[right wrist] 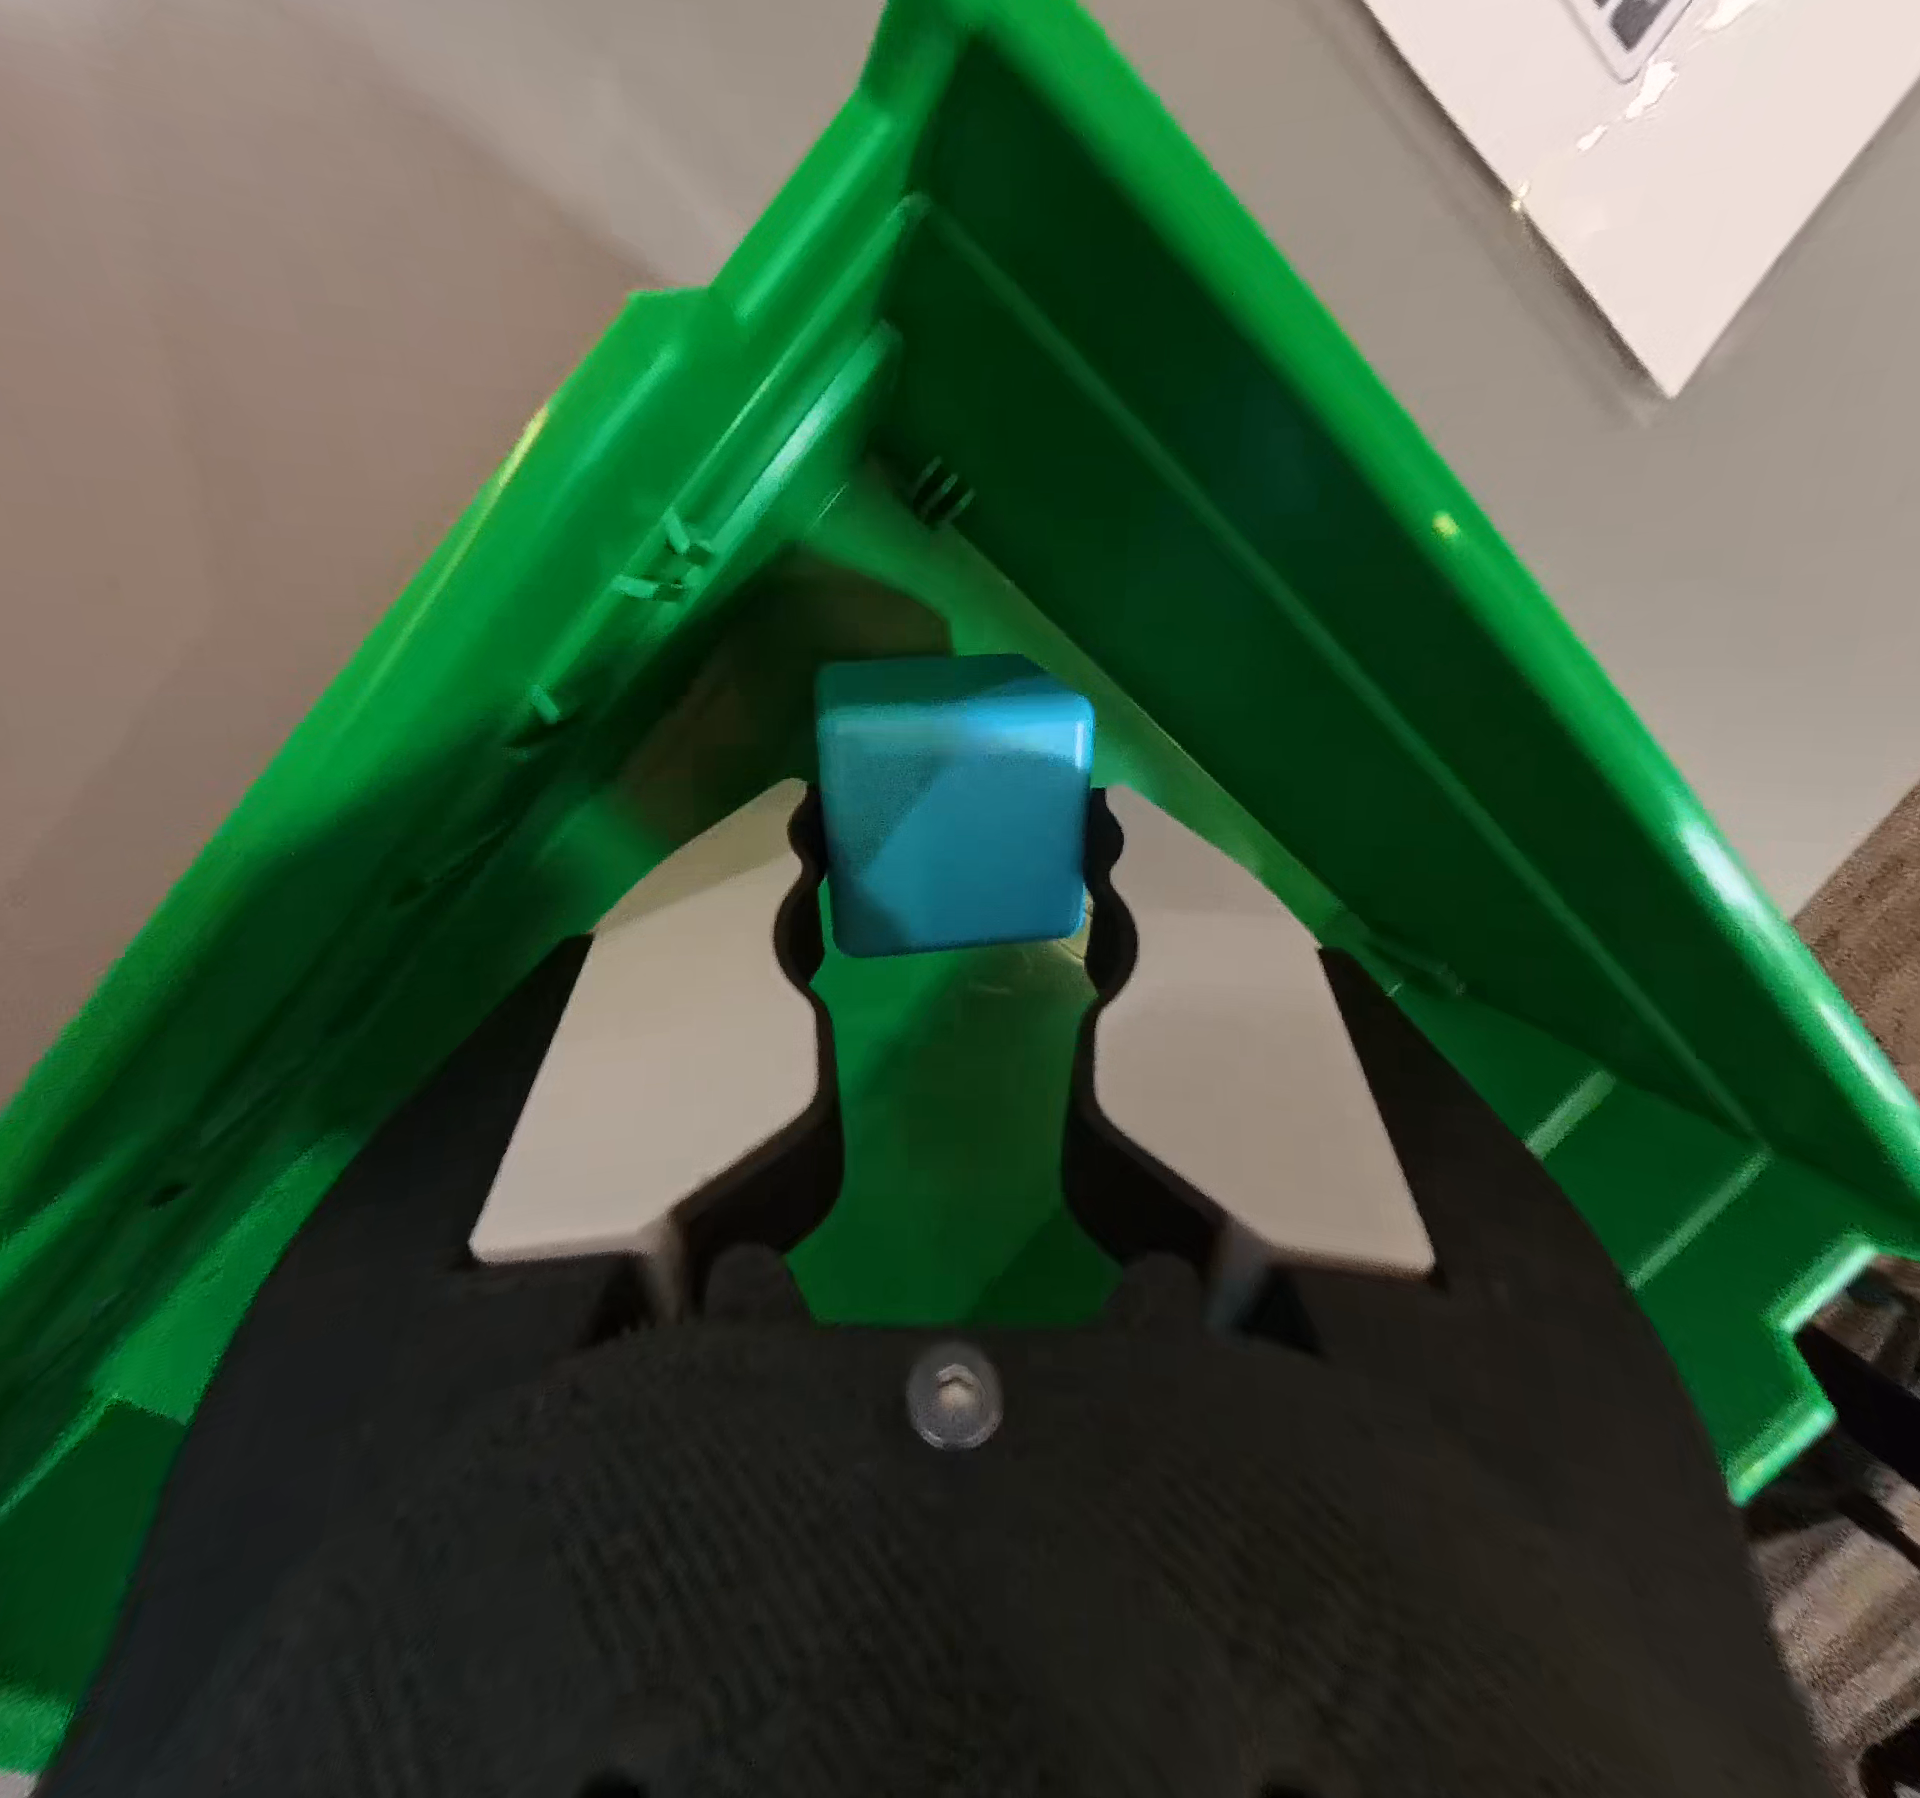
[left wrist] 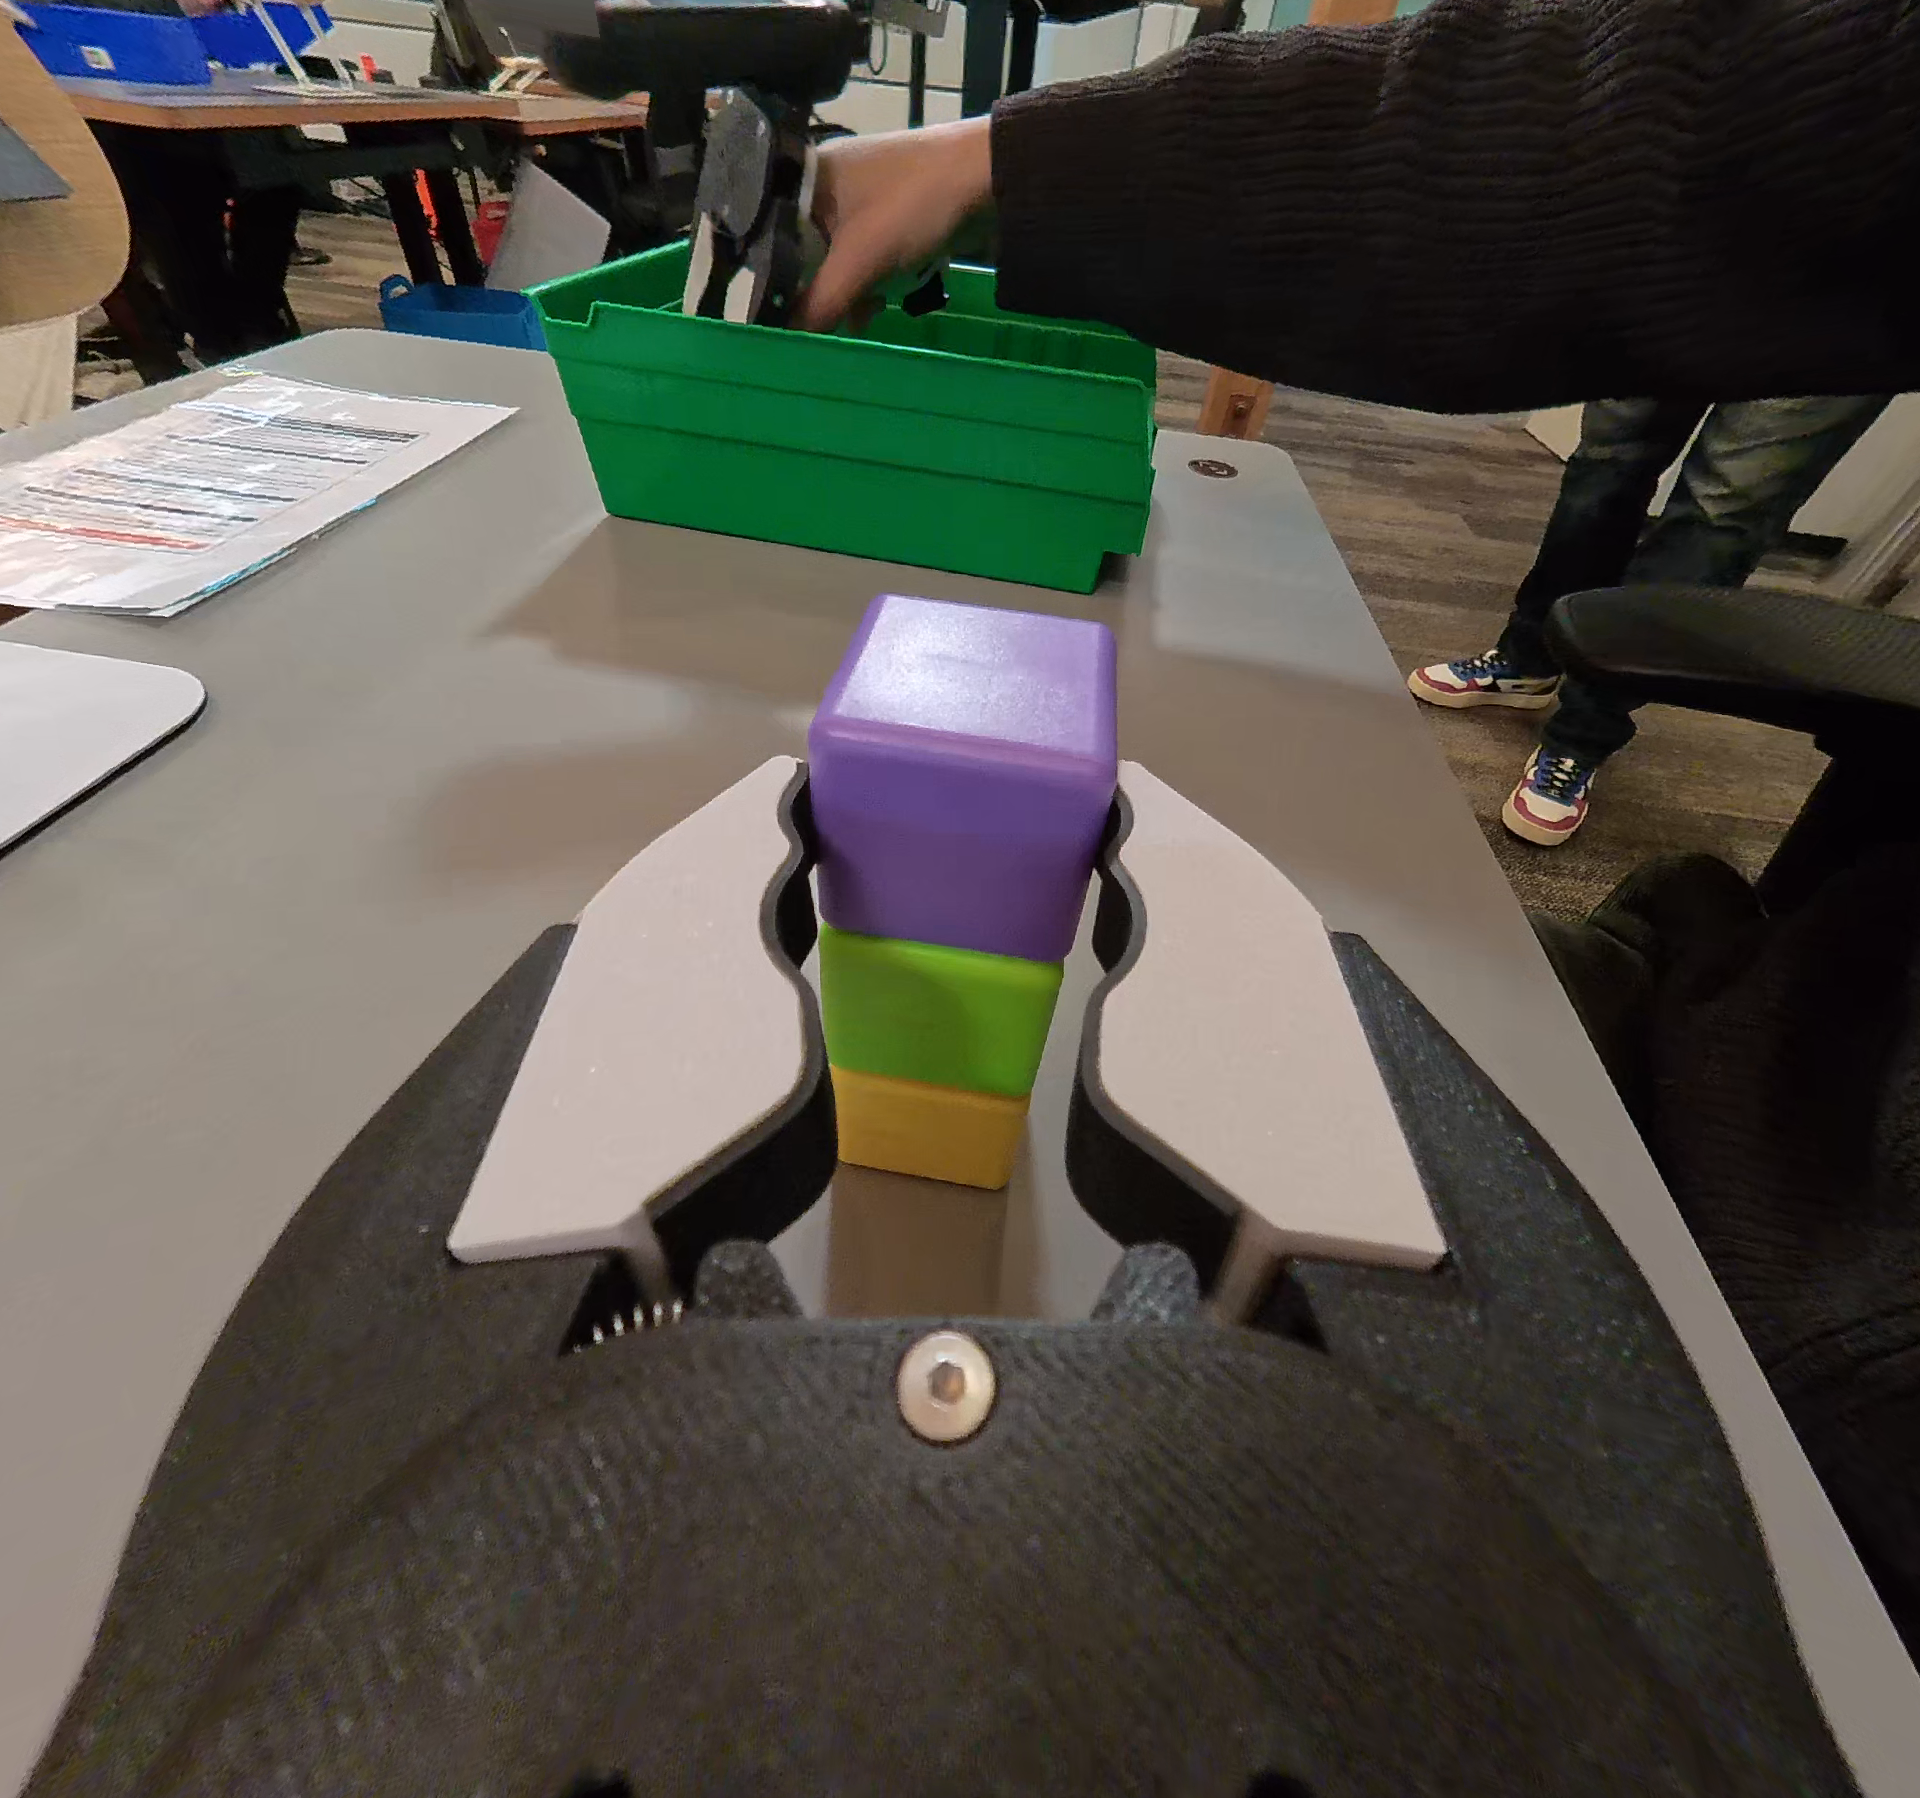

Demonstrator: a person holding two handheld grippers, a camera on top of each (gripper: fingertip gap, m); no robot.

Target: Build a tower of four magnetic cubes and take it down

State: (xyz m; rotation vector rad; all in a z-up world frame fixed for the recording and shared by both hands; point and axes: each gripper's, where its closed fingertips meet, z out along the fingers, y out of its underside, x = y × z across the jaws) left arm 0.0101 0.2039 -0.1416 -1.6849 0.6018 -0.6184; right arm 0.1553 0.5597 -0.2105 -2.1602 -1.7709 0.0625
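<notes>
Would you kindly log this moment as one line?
left gripper: shut on purple block atop stack | right gripper: shut on blue block in green bin

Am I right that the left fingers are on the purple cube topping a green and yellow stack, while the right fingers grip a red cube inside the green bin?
Not quite: the cube in the right gripper is blue, not red, as the right wrist view shows. The rest holds: it sits inside the green bin, and the left gripper clasps the purple cube atop the green cube and yellow cube.

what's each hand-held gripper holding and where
Left hand-held gripper: purple cube, by opposite side faces. Right hand-held gripper: blue cube, likewise.
</notes>
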